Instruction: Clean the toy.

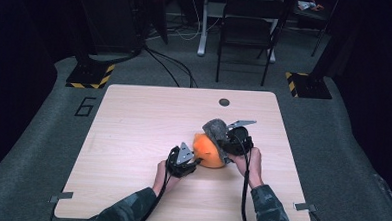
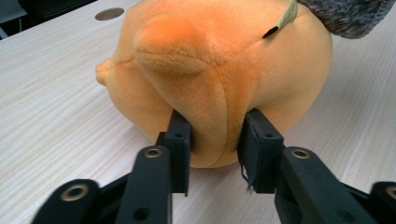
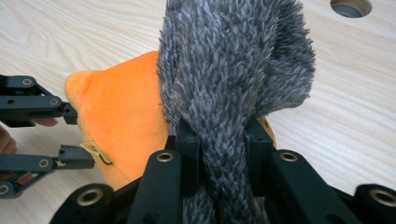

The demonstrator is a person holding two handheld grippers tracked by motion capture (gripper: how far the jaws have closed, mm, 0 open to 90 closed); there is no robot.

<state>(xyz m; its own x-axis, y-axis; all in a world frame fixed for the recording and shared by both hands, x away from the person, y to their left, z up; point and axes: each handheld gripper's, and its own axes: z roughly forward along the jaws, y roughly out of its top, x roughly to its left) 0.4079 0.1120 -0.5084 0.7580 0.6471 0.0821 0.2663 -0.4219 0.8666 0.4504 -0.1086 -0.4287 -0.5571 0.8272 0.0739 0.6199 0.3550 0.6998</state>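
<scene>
Your left gripper point(image 1: 189, 163) has its jaws pinched on a fold of the orange plush toy point(image 1: 208, 150), the pads pressing into the soft fabric at the toy's 7 o'clock side as the high view shows it. In the left gripper view the fold point(image 2: 217, 126) bulges between the two black jaws, which stand fairly narrow with the plush squeezed between them. Your right gripper point(image 1: 231, 142) is clamped tight on the grey furry piece point(image 1: 215, 129), which sits over the toy's 1 o'clock edge; in the right gripper view the grey fur point(image 3: 233, 70) rises straight up out of the jaws and spreads wide above them. The toy lies on the worktop point(image 1: 133, 133), a little toward 4 o'clock of its middle, between your two hands. Your left hand point(image 1: 162, 176) comes in from 6 o'clock and your right hand point(image 1: 249, 165) from 5 o'clock. A round hole point(image 1: 224, 102) sits in the worktop at 12 o'clock of the toy, well apart from it. A small tag point(image 2: 287, 16) hangs from the orange plush near the grey fur.
</scene>
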